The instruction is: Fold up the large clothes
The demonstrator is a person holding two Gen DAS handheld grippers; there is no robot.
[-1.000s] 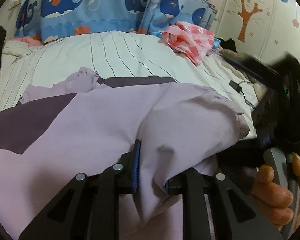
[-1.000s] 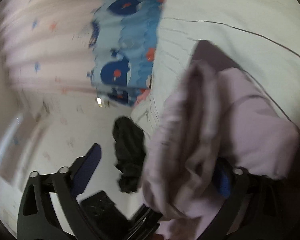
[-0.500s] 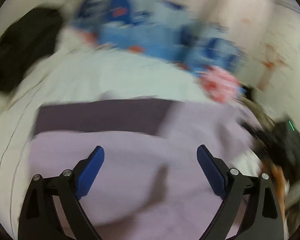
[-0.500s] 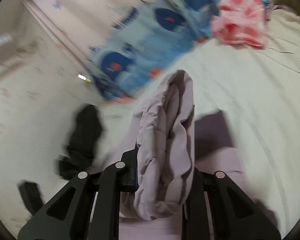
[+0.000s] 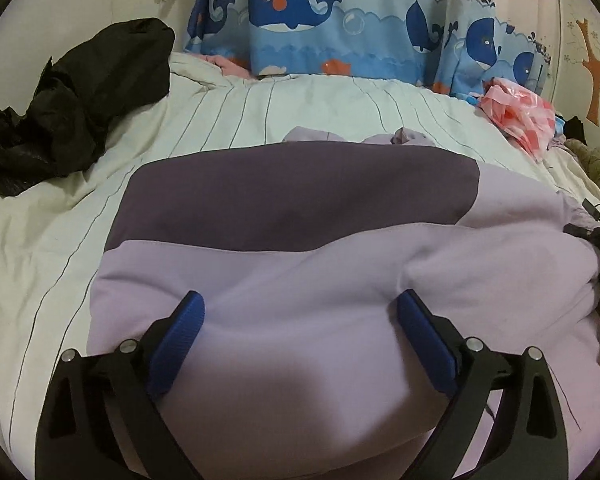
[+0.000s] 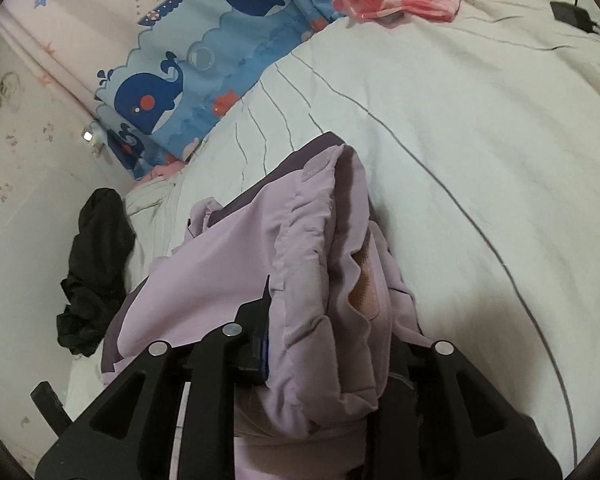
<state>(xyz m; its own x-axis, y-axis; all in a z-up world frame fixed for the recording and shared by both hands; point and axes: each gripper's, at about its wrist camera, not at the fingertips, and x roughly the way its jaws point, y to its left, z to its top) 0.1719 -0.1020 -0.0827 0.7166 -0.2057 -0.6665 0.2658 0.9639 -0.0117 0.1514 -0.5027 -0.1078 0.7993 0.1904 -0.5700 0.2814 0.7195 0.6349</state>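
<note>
A large lilac garment [image 5: 300, 280] with a dark purple panel [image 5: 300, 200] lies spread on the bed. In the left wrist view my left gripper [image 5: 300, 300] hovers over the lilac part. Its jaws are wide and still opening, and the blue pads [image 5: 180, 336] pinch nothing. In the right wrist view my right gripper [image 6: 328, 344] is clamped on a thick bunched fold of the same garment [image 6: 320, 280], lifted off the sheet. Its jaws are easing open a little with the fabric still pressed between them. The fold hides the right pad.
The striped white bedsheet [image 5: 60, 240] runs back to a blue whale curtain [image 5: 320, 20]. A black garment [image 5: 80, 92] is heaped at the far left. A pink checked bag [image 5: 516, 116] lies at the far right, and a black charger with cable [image 6: 568, 12] beyond it.
My left gripper let go of the lilac fabric, opened wide and swung left over the garment. My right gripper closed on a bunched fold of the garment and rolled.
</note>
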